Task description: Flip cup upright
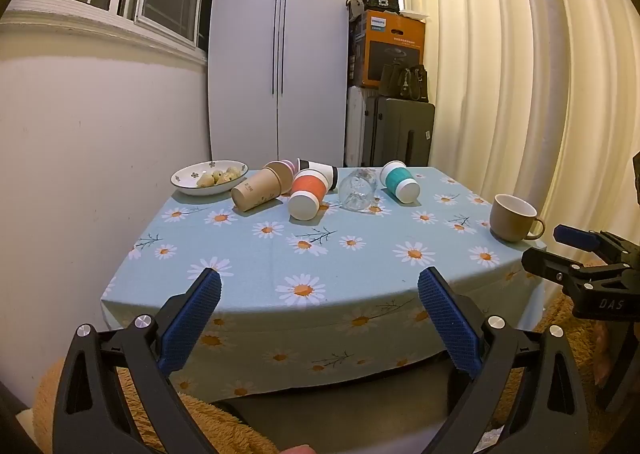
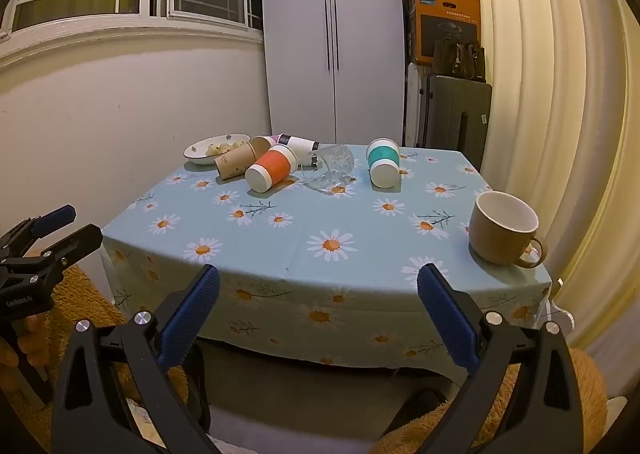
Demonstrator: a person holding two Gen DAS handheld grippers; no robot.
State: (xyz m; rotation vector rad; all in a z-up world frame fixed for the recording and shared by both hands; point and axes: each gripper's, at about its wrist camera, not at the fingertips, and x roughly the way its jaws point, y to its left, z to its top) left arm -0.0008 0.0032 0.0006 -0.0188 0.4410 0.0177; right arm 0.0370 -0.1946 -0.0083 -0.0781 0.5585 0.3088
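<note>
Several cups lie on their sides at the far side of the table: a brown paper cup [image 1: 256,190] [image 2: 235,163], an orange-sleeved cup [image 1: 308,192] [image 2: 272,170], a black-and-white paper cup [image 1: 320,170] [image 2: 300,144], a clear glass [image 1: 358,190] [image 2: 332,166] and a teal-sleeved cup [image 1: 400,181] [image 2: 383,162]. A brown mug [image 1: 514,216] [image 2: 504,228] stands upright near the right edge. My left gripper [image 1: 319,294] and right gripper [image 2: 318,292] are open and empty, held before the table's front edge.
A white bowl with food [image 1: 208,178] [image 2: 216,146] sits at the far left. The table has a daisy-print cloth [image 1: 320,262] [image 2: 320,214]. Behind stand a wardrobe, a suitcase and boxes. A curtain hangs at the right.
</note>
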